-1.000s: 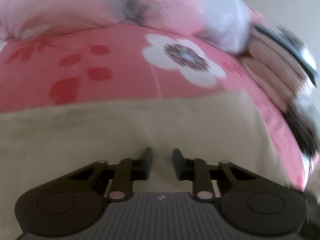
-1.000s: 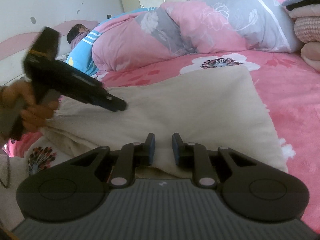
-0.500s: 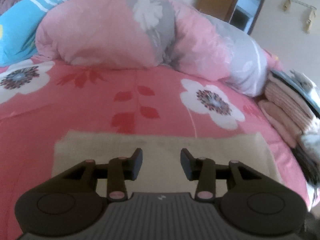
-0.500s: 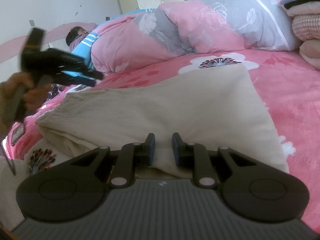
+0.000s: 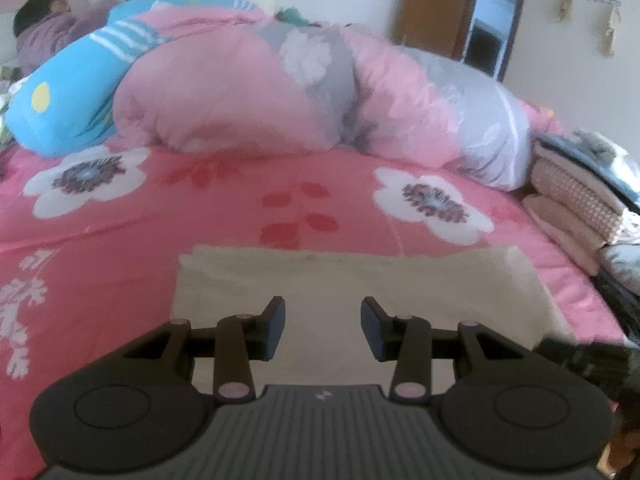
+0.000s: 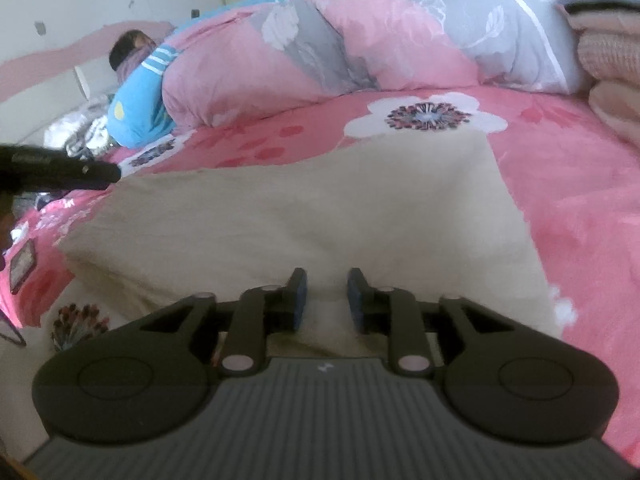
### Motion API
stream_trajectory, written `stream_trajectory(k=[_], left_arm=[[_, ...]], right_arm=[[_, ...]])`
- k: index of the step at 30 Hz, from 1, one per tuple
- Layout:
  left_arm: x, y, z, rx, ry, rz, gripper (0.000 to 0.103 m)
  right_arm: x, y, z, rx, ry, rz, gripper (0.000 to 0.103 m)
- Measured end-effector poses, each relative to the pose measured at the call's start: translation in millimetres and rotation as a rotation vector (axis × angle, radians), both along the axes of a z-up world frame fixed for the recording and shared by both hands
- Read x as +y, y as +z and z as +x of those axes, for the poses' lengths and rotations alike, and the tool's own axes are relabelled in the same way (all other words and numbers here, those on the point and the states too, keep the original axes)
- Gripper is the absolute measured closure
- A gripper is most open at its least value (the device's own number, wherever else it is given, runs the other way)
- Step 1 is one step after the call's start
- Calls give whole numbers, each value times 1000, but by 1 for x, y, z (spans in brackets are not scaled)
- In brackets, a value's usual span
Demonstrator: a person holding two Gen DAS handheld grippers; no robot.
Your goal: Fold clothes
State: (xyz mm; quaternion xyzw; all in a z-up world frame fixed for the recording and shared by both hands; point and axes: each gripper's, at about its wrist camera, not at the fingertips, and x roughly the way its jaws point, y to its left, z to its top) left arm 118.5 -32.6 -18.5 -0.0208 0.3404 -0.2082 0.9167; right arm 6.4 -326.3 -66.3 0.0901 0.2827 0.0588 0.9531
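A beige garment [image 5: 360, 280] lies folded into a flat rectangle on the pink flowered bedsheet [image 5: 120, 232]. My left gripper [image 5: 323, 328] hovers above its near part, open, with nothing between the fingers. In the right wrist view the same beige garment [image 6: 320, 208] spreads out ahead, and the left gripper [image 6: 60, 168] shows as a dark bar above its left corner. My right gripper [image 6: 326, 300] sits at the garment's near edge. Its jaws are opening, with a ridge of beige cloth still between the pads.
A rolled pink and grey duvet [image 5: 320, 92] and a blue pillow [image 5: 68, 96] lie across the back of the bed. A stack of folded clothes [image 5: 576, 200] stands at the right. A person lies at the bed's head [image 6: 132, 46]. A small dark flat object [image 6: 22, 264] rests at the left edge.
My left gripper let go of the beige cloth, widened its jaws and pulled up and back from it. My right gripper rose slightly and its jaws parted a little.
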Motion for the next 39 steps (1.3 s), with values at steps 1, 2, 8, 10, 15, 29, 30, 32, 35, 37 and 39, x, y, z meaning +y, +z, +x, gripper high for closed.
stream_trajectory(k=[1,2,8,10,15,29,30,32,35,37,39], left_arm=[[1,-3,2,15,5,2,60],[3,-6,3,28,8,2,60],[12,-26,7,62,35,34,60],[16,-33,9,77,38,38,60],[20,-38,11,77,19,35,60],[40,-33,13,54,44,-20,60],[44,-32,14,51,58,-27,60],[51,-31,16,49,72,-43,60],[54,-30,15,49,72,-45,60],[54,-30,13,47,66,-41,60],[54,-31,11,47,64,-43,60]], right_arm=[[4,8,5,-22,8,-8,77],[7,16,10,-43,15,-16,76],[30,21,65,-10,71,-63,75],[33,3,88,104,67,-74,75],[35,4,114,213,76,-94,75],[37,30,190,243,21,-76,74],[47,35,184,233,71,-58,74],[67,42,170,224,180,-31,73],[102,39,160,260,346,-2,73],[122,26,167,303,398,-4,71],[141,10,178,347,428,-10,70]])
